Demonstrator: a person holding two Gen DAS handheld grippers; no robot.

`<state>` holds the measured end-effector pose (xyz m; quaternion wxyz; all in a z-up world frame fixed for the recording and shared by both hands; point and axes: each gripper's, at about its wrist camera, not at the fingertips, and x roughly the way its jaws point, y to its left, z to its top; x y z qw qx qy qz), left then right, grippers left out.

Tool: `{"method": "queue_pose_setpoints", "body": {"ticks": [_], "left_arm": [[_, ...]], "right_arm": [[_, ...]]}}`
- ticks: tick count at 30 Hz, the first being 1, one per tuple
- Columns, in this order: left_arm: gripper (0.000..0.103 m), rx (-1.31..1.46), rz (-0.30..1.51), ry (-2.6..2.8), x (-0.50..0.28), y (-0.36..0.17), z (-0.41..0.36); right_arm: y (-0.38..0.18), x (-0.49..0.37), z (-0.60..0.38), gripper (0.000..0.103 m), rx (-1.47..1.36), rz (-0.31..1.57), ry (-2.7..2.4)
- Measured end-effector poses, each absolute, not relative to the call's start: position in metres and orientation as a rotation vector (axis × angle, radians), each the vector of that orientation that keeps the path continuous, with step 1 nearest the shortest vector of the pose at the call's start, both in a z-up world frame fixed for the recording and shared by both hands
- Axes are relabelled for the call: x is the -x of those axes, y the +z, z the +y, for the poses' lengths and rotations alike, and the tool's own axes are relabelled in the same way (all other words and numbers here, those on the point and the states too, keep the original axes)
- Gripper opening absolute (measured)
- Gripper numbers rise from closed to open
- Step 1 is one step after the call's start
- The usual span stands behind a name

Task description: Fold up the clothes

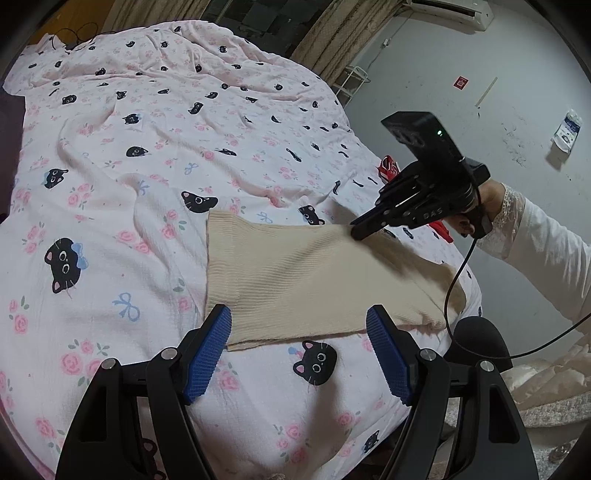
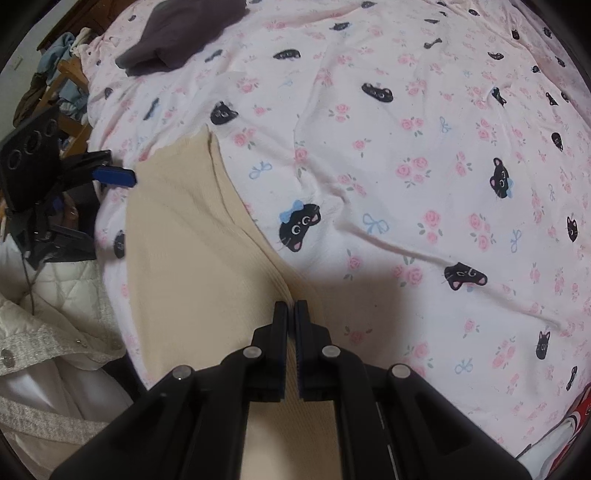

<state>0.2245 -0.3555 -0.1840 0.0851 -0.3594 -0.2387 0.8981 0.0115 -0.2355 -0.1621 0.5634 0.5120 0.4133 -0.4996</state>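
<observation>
A beige ribbed knit garment (image 1: 310,280) lies partly folded on the bed, near its edge. My left gripper (image 1: 299,354) is open, its blue pads hovering just over the garment's near hem with nothing between them. My right gripper (image 1: 356,230) comes in from the right, held by a hand in a white lace-cuffed sleeve, and touches the garment's far edge. In the right wrist view the right gripper (image 2: 290,308) is shut on a fold of the beige garment (image 2: 192,258), and the left gripper (image 2: 110,177) shows at the left with one blue pad visible.
A pink bedsheet (image 1: 147,147) printed with black cats and roses covers the bed. A dark garment (image 2: 177,33) lies at the far side. A red item (image 1: 389,170) sits by the bed's edge. A white quilted coat (image 2: 48,306) and a cluttered wooden chair (image 2: 66,85) stand beside the bed.
</observation>
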Motion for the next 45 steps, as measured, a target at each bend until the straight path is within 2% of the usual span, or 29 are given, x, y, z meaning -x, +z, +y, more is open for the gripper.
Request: {"method": "queue_pose_setpoints", "body": {"ticks": [6,10,13,20,24,31,45], "left_arm": [[0.071,1.067,-0.724,2.686,-0.226,-0.183,-0.358],[0.071,1.066,-0.722,2.684,-0.226,-0.182,-0.357],[0.071,1.062,-0.712,2.686,-0.227,-0.181,-0.356],[0.071,1.051,-0.713,2.685,-0.227,-0.180,-0.357],[0.071,1.056,-0.713,2.683,-0.226,-0.180,-0.357],[0.071,1.062,-0.718,2.680,-0.225,-0.181,-0.357],[0.071,1.064,-0.726,2.676,-0.226,-0.182,-0.357]], "right_arm": [[-0.175,-0.009,-0.236,0.005,-1.219,0.996,-1.191],[-0.174,-0.013,-0.237,0.020,-1.196,1.038,-1.216],[-0.165,-0.013,-0.237,0.024,-1.178,1.027,-1.235],[-0.126,-0.022,-0.249,0.025,-1.114,0.892,-1.214],[-0.117,-0.045,-0.270,0.025,-1.071,0.877,-1.152],[-0.145,-0.066,-0.298,0.024,-1.096,0.953,-1.056],[-0.156,-0.045,-0.312,0.024,-1.235,0.774,-1.022]]}}
